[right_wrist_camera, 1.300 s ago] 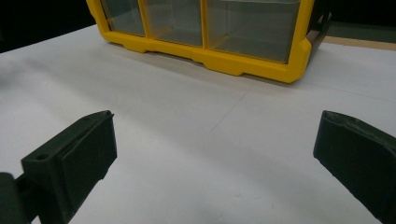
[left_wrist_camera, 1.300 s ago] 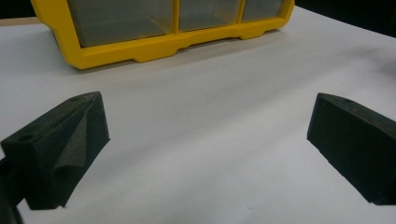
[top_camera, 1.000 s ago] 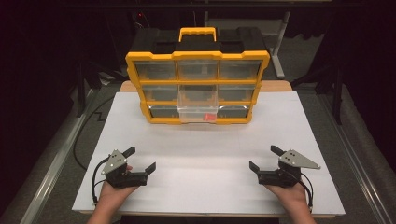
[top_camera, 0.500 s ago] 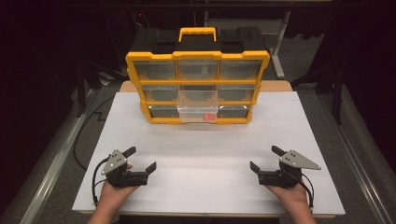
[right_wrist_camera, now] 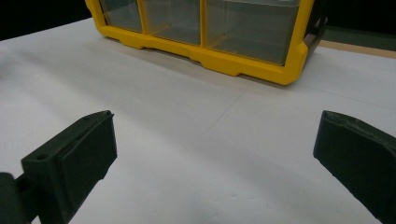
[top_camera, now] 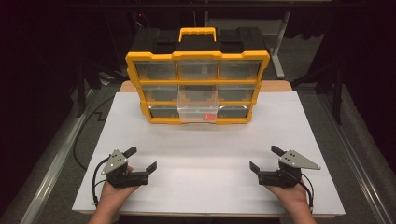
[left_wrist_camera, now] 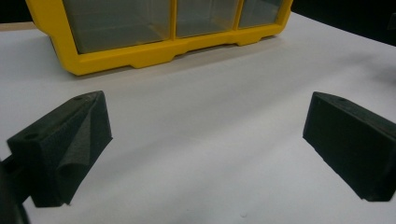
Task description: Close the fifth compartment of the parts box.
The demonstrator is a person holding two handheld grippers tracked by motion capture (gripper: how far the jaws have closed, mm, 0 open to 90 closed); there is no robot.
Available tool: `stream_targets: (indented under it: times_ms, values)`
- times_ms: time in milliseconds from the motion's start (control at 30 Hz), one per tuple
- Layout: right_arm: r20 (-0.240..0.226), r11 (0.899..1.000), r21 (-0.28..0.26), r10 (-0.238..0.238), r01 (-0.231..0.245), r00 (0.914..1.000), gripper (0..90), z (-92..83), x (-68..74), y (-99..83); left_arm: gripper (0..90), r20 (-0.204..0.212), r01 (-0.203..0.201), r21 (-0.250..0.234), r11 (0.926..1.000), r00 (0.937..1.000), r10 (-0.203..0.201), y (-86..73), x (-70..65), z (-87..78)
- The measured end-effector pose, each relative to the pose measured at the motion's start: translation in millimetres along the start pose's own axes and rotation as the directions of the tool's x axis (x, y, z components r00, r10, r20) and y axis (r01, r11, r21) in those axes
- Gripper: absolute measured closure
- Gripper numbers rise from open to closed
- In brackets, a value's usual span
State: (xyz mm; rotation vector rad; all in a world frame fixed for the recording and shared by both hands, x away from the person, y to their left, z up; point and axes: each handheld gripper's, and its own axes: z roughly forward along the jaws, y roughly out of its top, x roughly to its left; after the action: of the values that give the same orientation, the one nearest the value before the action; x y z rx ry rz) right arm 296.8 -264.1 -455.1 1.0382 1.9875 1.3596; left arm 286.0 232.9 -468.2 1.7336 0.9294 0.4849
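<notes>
Near edge of the white table (top_camera: 205, 186): left gripper (top_camera: 141, 158) resting in a hand at near left, jaws spread wide, nothing between them. Right gripper (top_camera: 263, 157) mirrored at near right, jaws just as wide, equally empty. Both low over the sheet, pointed toward the far side. Bare white surface between and ahead of them.

Seen along the left gripper (left_wrist_camera: 205, 126) in its own view: two black jaws well apart, only table between. Same along the right gripper (right_wrist_camera: 215, 140) in the right gripper view.

Farther back, centred on the table: yellow drawer organizer (top_camera: 198, 86), upright, nine clear drawers in three rows, black top with a yellow handle. Bottom-middle drawer (top_camera: 198, 112) pulled out toward the near side, a small red item (top_camera: 209, 117) visible inside near its front right. Other drawers flush with the frame. Well apart from both grippers.

Judged progress: hardly begun, or between steps. One drawer standing open, nothing grasped, no contact with the organizer. Left to do, most likely: reaching forward to the open drawer, either for the red item or to push it shut. Impossible to settle which from these views.
</notes>
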Motion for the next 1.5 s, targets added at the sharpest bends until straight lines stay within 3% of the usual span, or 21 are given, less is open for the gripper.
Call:
stream_targets:
  times_ms: [567,700,800,867,1100,1333,1500]
  values:
    - [-0.002,1.0,0.006,-0.008,0.008,1.0,0.0,-0.3,1.3,-0.2,19.4,-0.007,0.006,-0.026,0.9996,0.9999,-0.007,-0.7,0.3,-4.2]
    - [-0.005,1.0,0.0,-0.009,0.009,1.0,0.0,0.4,1.7,0.5,24.7,-0.009,0.025,-0.049,0.9985,0.9996,-0.025,0.4,0.9,-6.7]
    - [-0.003,1.0,0.005,-0.009,0.009,1.0,0.0,0.2,2.9,0.1,29.5,-0.014,0.014,-0.054,0.9984,0.9998,-0.015,1.2,-0.4,-8.5]
    - [-0.005,1.0,0.008,-0.019,0.019,0.9998,0.0,0.1,3.4,-0.1,34.6,-0.016,-0.001,-0.055,0.9985,0.9999,0.0,1.9,-1.1,-9.9]
    - [0.0,1.0,0.015,-0.01,0.01,0.9999,0.0,0.9,0.8,-0.6,53.6,-0.012,0.018,-0.059,0.9981,0.9997,-0.019,2.7,-0.3,-9.7]
    - [0.004,1.0,0.01,-0.022,0.022,0.9997,0.0,-0.2,2.4,-0.4,71.8,-0.006,-0.014,-0.045,0.9989,0.9999,0.014,4.8,-7.4,-8.2]
    - [0.006,1.0,0.007,-0.018,0.018,0.9998,0.0,-0.5,1.9,-0.1,85.5,-0.004,-0.015,-0.046,0.9988,0.9999,0.015,5.0,-8.5,-5.6]
